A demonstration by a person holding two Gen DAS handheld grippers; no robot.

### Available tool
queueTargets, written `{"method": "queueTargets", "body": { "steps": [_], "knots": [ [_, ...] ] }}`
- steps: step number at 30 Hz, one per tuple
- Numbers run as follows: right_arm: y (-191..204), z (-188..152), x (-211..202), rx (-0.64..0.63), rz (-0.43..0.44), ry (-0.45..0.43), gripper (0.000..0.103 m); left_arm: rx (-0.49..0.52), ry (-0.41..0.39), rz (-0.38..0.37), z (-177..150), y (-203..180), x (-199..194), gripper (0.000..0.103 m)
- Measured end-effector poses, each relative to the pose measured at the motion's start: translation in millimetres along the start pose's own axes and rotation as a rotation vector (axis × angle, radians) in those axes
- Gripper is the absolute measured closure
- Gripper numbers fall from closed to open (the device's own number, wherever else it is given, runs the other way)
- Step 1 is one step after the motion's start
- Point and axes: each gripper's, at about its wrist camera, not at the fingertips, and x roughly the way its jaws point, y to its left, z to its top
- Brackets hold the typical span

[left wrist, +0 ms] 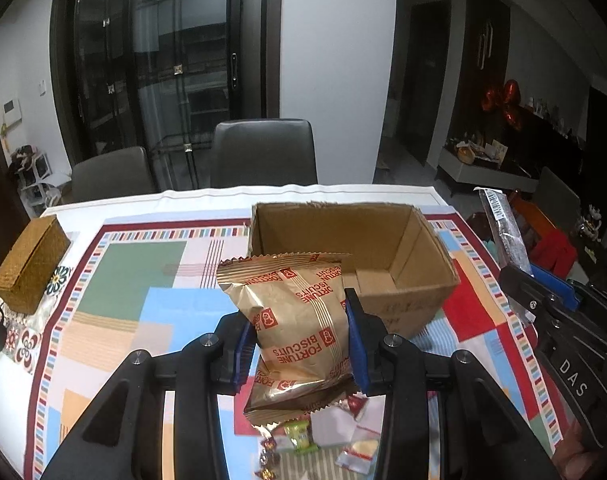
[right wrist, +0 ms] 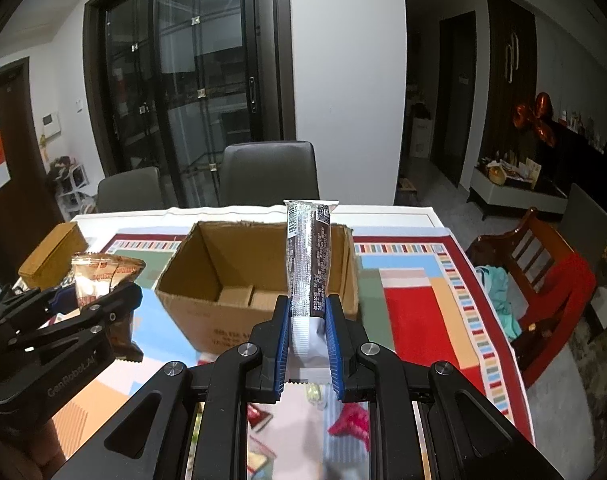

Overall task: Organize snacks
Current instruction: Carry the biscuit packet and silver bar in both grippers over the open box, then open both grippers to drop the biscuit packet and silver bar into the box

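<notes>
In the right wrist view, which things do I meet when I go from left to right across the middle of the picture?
Woven box → biscuit packet in the left gripper → cardboard box → long snack stick in the right gripper → red patch of the tablecloth → wooden chair.

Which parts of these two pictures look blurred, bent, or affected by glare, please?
Left wrist view: the loose candies at the bottom edge are smeared, while the biscuit packet prints sharp. Right wrist view: the tablecloth below the hand-held gripper is blurred; ceiling lights mirror in the glass doors. Both views bow straight lines.
</notes>
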Motion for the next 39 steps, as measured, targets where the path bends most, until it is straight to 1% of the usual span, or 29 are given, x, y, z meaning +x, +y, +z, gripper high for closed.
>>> {"method": "queueTargets", "body": {
  "steps": [5,13,15,25,32,39],
  "knots": [
    [2.5,9.2,16.0,0.003,0.006,0.008,0.084,-0.001,-0.004,-0.002,11.4,5.8,14.9,0.064],
    [7.9,22.6,42.4,-0.007,0.001,0.021,0.084,-0.006,0.008,-0.029,28.1,12.1,41.0,0.064],
    [9.1,26.2,48.5,-0.004,0.001,0.027,0.084,0.000,0.014,-0.026,30.8,12.7,49.0,0.064],
    [6.0,31.6,84.9,0.005,-0.006,0.066,0.084,0.011,0.061,-0.040,38.2,13.5,87.3,0.064],
    [2.4,34.3,108.3,0.009,-0.014,0.092,0.084,0.008,0.085,-0.053,40.0,11.9,104.7,0.064],
    [0.8,35.7,127.4,0.020,-0.004,0.117,0.084,0.004,0.107,-0.056,41.7,11.0,119.2,0.064]
  ]
}}
